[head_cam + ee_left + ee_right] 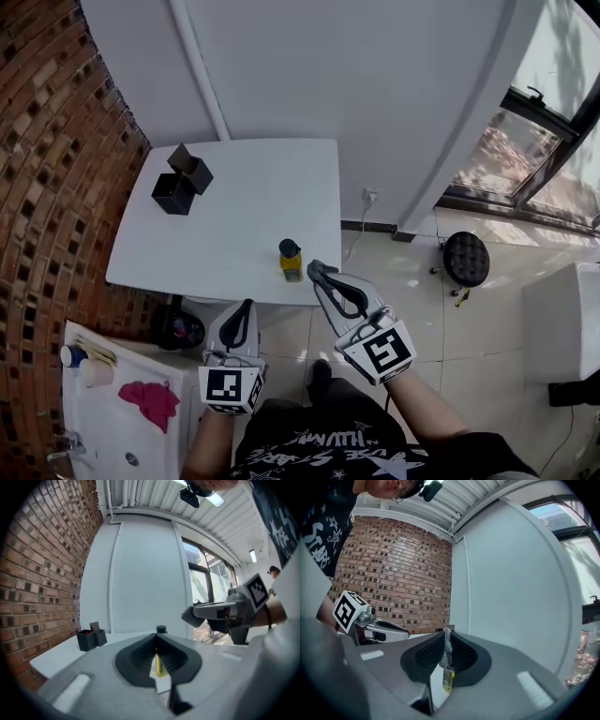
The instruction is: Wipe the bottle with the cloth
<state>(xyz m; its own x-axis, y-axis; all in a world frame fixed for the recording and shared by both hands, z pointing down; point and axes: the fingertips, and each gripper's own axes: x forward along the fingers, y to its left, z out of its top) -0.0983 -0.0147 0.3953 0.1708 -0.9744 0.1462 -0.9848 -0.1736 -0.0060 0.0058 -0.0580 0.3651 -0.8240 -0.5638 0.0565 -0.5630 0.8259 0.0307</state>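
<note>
At the bench's front edge, toward its right corner: the bottle [291, 261] stands upright, yellow with a dark cap, with nothing else on that part of the bench [234, 206]
Far-left part of the bench: two black boxes [181, 180], well apart from the bottle and, as I judge, no part of the job
Right hand-held gripper [321, 274]: jaws closed on a narrow fold of grey cloth [447, 648], pinched between the pads up to the tips; it points level at the bottle from off the front-right corner, its tips just beside the bottle and seemingly not touching it
Left hand-held gripper [246, 307]: jaws pressed together with nothing between them; it is held off the front edge, short of the bench, aimed toward the bottle, whose cap shows beyond its tips
Step in hand: bringing the cloth up to the bottle; by my reading no wiping contact is made yet
Next move calls for: closing the last gap so that the cloth, not the bare jaw tips, meets the bottle's side, then rubbing lightly along it
Risk: the bottle stands unheld close to the front edge, so a firm sideways push could tip it or slide it off; the left hand-held gripper would have to open first to steady it
Off the bench: a pink rag [150, 398] lies on a white unit below the bench's front-left corner
</note>
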